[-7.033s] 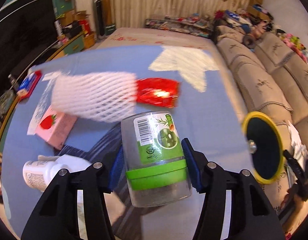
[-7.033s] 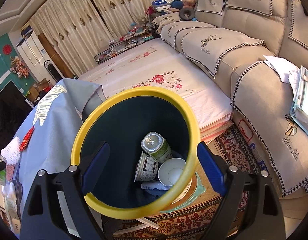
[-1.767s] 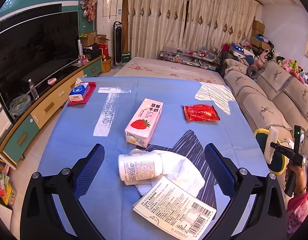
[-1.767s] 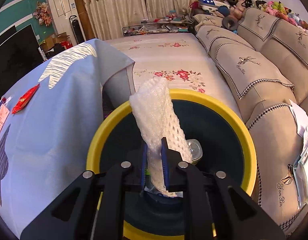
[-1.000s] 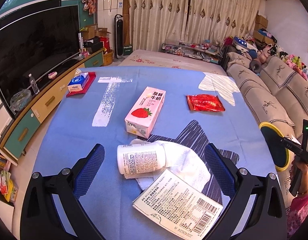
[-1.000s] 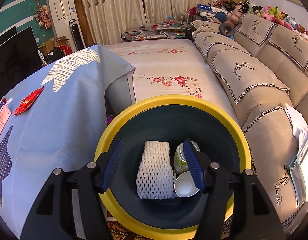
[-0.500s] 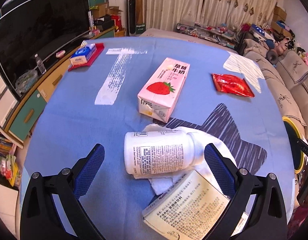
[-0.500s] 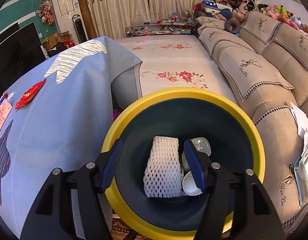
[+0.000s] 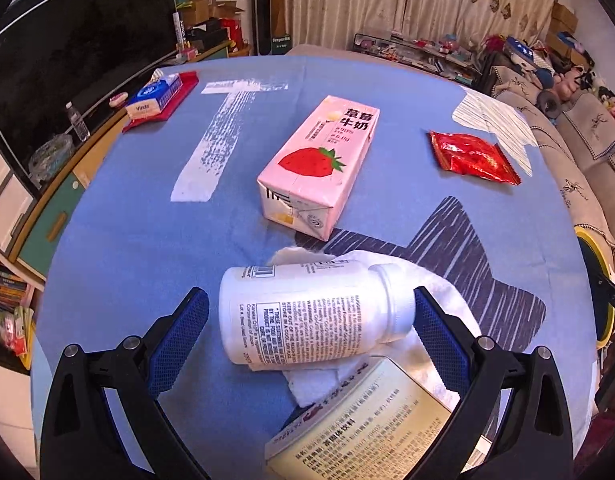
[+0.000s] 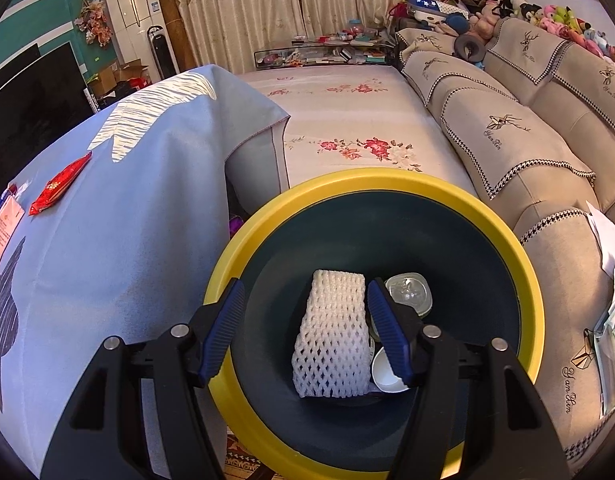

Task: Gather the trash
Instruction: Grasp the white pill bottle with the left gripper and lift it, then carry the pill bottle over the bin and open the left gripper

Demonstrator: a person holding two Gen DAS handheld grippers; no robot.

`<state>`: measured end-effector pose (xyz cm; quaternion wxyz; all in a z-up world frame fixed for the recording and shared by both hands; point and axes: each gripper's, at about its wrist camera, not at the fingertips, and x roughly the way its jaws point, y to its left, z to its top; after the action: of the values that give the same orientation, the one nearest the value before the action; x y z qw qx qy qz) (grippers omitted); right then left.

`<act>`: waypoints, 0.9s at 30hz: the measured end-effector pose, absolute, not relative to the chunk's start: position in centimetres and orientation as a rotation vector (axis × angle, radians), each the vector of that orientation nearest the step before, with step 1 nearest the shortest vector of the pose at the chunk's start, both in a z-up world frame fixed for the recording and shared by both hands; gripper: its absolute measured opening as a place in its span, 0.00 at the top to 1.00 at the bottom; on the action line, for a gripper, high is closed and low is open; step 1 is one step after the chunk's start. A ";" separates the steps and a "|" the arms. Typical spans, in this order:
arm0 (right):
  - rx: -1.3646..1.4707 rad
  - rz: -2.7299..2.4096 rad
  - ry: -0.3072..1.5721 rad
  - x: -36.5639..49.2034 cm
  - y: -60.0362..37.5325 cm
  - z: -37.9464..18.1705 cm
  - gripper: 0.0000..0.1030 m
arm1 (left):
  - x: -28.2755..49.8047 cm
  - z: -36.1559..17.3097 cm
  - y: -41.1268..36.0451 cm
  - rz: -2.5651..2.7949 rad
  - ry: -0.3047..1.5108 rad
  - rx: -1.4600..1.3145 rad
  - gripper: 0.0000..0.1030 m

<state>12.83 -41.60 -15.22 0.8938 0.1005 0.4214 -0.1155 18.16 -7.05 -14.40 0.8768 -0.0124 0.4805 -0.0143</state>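
White pill bottle on its side atop a crumpled tissue, just short of the pink milk carton — bracketed by left gripper, spread, untouching. Likely light, rigid, slick; best clamped mid-body. Right gripper released, empty, above the bin.

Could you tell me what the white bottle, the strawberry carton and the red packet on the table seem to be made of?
White bottle: probably plastic, smooth with a soft sheen. Strawberry carton: coated paperboard, judging by its folded end seams and matte print. Red packet: likely foil or plastic film, crinkled and glinting.
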 end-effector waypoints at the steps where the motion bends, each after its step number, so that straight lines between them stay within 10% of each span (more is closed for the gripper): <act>1: 0.210 -0.240 0.874 12.8 -41.6 -15.2 0.40 | 18.2 -14.5 -6.9 -0.025 0.996 -0.028 0.06; 15: 0.224 -0.258 0.836 11.0 -42.2 -14.0 0.40 | 15.7 -8.0 -6.2 -0.059 0.840 -0.011 0.16; 27: 0.244 -0.354 0.785 5.5 -44.4 -12.3 0.39 | 16.8 -5.2 -22.2 -0.481 0.827 0.064 0.16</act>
<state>5.54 -44.44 -12.32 0.9014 0.1181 0.3797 -0.1713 16.84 -22.18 -5.24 0.8872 0.0307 0.3980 -0.2314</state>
